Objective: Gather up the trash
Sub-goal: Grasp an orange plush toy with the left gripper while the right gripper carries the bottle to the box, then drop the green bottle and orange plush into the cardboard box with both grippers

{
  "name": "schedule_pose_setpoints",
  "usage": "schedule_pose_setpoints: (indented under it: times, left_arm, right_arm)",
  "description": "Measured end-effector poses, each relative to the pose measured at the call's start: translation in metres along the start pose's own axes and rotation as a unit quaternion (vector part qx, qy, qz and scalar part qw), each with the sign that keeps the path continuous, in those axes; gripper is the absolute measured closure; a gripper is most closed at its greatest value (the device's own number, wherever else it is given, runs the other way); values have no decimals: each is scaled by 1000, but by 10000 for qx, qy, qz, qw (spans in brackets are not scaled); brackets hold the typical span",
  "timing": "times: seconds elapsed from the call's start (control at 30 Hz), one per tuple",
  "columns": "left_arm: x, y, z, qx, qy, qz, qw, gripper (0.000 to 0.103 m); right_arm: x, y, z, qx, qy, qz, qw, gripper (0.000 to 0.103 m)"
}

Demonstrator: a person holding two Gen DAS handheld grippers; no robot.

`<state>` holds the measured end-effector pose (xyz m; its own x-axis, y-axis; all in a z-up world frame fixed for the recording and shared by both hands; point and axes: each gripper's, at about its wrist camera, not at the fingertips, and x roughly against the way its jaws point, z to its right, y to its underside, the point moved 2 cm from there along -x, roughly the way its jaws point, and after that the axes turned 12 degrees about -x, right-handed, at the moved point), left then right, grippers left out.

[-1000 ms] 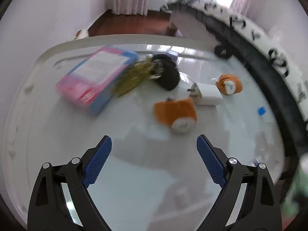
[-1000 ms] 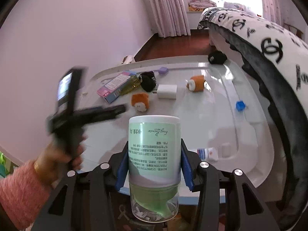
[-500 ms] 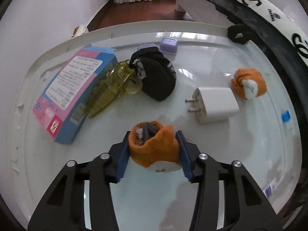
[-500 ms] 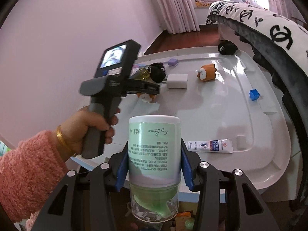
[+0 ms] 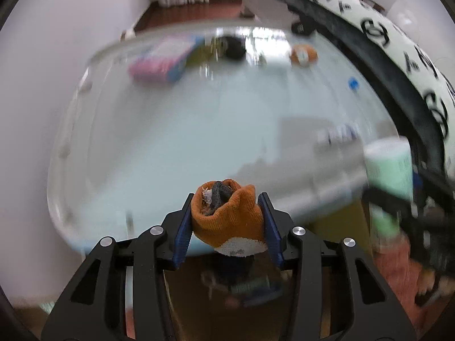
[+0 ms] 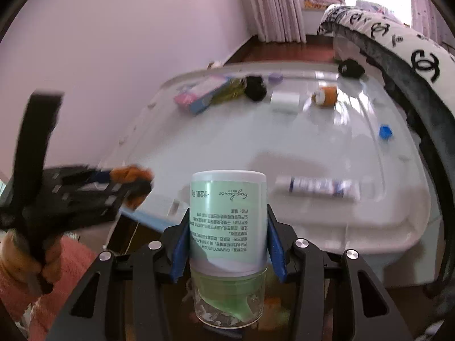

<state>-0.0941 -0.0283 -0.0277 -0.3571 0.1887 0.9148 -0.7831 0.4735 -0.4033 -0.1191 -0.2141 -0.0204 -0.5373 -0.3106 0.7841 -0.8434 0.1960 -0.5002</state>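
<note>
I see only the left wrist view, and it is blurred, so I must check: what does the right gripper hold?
Observer: The right gripper is shut on a green bottle; its label reads upside down.
Operator: Is there trash near the front of the table?
Observer: Yes, a tube lies flat near the front edge of the table.
Operator: And farther back?
Observer: A white charger lies between a black bundle and an orange sock.
</note>
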Motion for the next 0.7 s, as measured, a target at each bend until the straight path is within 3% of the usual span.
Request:
schedule_pose_setpoints:
  times: [0.13,0.2,0.33,0.4,0.43,0.47,0.5,0.6,0.7]
  left_arm:
    - [-22,58,3,179,-4,-489,9986,59]
    - [-46,85,6,366,216,-1000,9941,59]
    - [-82,114,15,415,372,-1626,9851,58]
    - [-103,128,13,625,451,-2060,9755,52]
    - [-115,136,12,710,482,-2306,9693,42]
    - [-123,142,12,740,497,-2495,9643,27]
    - [-135,148,13,717,516,-2810,9556,23]
    - [-136,152,31,184,385,-2843,9578,21]
    - [-137,152,35,32,397,-2865,9573,21]
  right_arm:
    - [-13,41,1,-247,199,-586,9978,56]
    - [-25,63,3,-329,372,-915,9946,56]
    - [-52,99,9,-512,564,-1579,9845,56]
    - [-69,113,13,-510,760,-1860,9783,56]
    - [-77,118,15,-472,884,-1971,9752,55]
    - [-84,123,19,-504,1042,-2064,9716,37]
    - [-89,126,24,-570,1201,-2133,9679,16]
    - [-95,128,34,-615,1437,-2160,9638,15]
    - [-94,127,44,-888,1414,-2158,9621,15]
